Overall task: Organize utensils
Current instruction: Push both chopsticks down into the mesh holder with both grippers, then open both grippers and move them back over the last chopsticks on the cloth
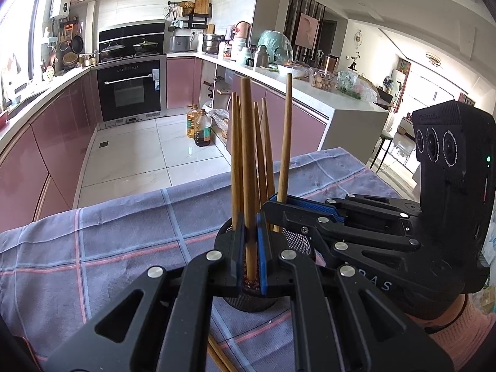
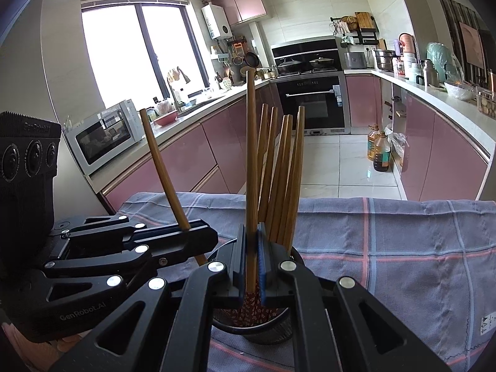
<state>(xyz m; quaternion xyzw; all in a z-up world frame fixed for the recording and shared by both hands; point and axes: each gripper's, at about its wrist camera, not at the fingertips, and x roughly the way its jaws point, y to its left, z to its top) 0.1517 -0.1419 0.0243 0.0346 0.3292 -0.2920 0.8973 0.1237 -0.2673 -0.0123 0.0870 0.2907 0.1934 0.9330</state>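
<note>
Each gripper had its jaws closed on one wooden chopstick, both directly over a black mesh holder [image 1: 297, 241] that stood on the cloth-covered surface [image 1: 124, 235]. The left gripper [image 1: 251, 248] pinched its chopstick [image 1: 246, 155] upright between blue pads, the lower end reaching down inside the holder. The right gripper [image 2: 252, 263] clamped its own chopstick [image 2: 251, 155] the same way, its patterned red tip just below the jaws within the holder's rim. Five or so more chopsticks [image 2: 285, 173] leaned fanned out in the holder just behind. The holder's body was largely hidden by the gripper linkages, so its base could hardly be made out. Two loose chopsticks [image 1: 218, 356] on the plaid cloth were cut off at the left view's bottom edge. The sticks were slender, tapered, matte brown; the cloth was woven, grey-blue with pink lines.
</note>
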